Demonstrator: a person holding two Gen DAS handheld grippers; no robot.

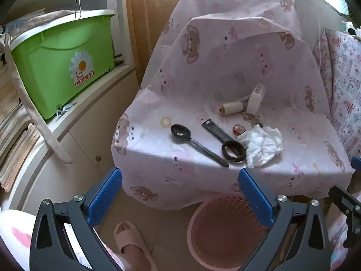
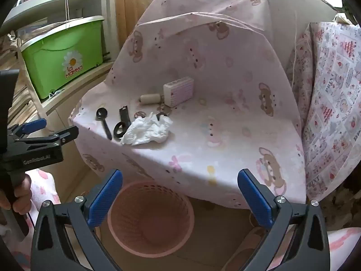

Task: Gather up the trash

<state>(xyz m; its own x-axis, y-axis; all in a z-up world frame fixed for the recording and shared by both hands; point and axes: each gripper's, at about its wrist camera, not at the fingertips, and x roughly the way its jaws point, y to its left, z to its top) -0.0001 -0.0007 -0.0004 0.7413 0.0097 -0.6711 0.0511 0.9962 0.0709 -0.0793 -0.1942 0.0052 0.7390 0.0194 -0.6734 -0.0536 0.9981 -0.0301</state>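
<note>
A crumpled white tissue (image 1: 262, 145) lies on a seat covered with a pink bear-print cloth (image 1: 225, 79); it also shows in the right wrist view (image 2: 147, 132). A pink perforated waste basket (image 1: 225, 230) stands on the floor below the seat's front edge, and shows in the right wrist view (image 2: 150, 218) too. My left gripper (image 1: 180, 194) is open and empty, in front of the seat and above the basket. My right gripper (image 2: 180, 195) is open and empty, over the basket.
On the seat lie a black spoon (image 1: 194, 142), a black ring (image 1: 233, 151), a black strap (image 1: 214, 131), a thread spool (image 1: 231, 108) and a white box (image 2: 179, 90). A green bin (image 1: 65, 63) sits on a shelf at left. A slippered foot (image 1: 130, 244) is beside the basket.
</note>
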